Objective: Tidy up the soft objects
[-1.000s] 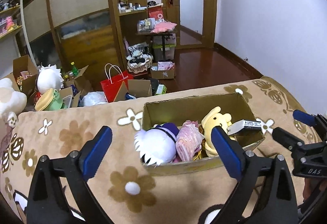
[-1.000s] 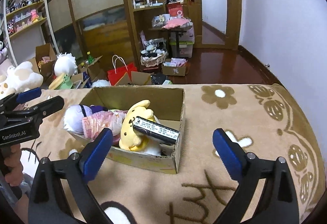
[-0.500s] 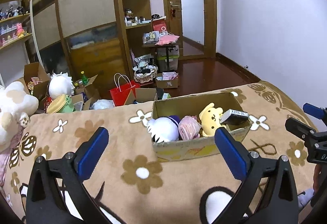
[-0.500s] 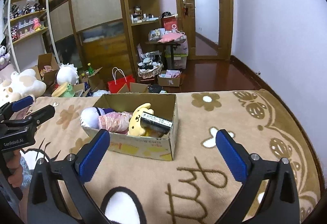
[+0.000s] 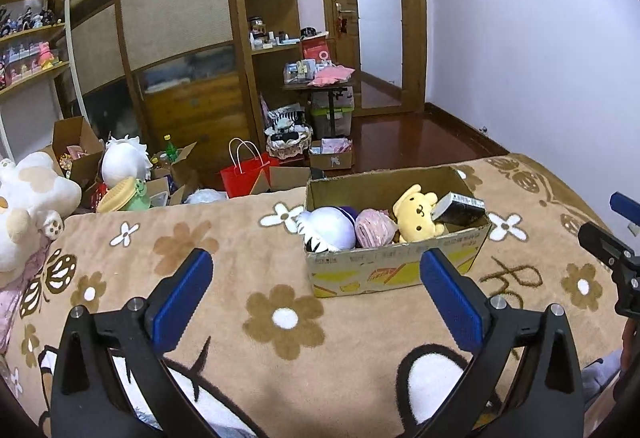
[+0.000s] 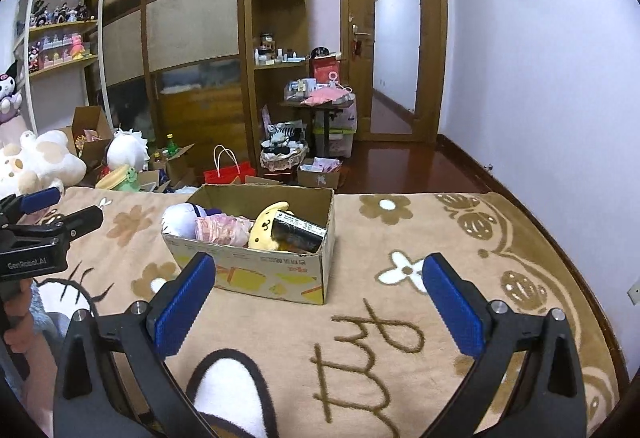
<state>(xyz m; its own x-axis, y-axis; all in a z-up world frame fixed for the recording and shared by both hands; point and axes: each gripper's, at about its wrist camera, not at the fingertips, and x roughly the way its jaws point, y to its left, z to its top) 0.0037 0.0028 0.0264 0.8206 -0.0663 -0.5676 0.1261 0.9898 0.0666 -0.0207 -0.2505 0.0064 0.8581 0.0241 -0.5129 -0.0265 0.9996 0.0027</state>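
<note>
Both the left gripper [image 5: 316,292] and the right gripper [image 6: 316,294] hold their jaws wide apart with nothing between them. Beyond them a cardboard box [image 5: 394,272] sits on the flowered blanket [image 5: 224,278], holding a white plush [image 5: 330,230], a pink plush [image 5: 374,230], a yellow plush [image 5: 418,212] and a dark carton [image 5: 460,206] at its right end.

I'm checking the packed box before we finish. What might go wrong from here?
The black rectangular packet rests tilted on the yellow dog plush, near the rim of the cardboard box, so it may slide out if the box is nudged. The white round plush bulges over the box's front edge and might tumble onto the tan flowered blanket. Both the left gripper and right gripper are open and empty.
</note>
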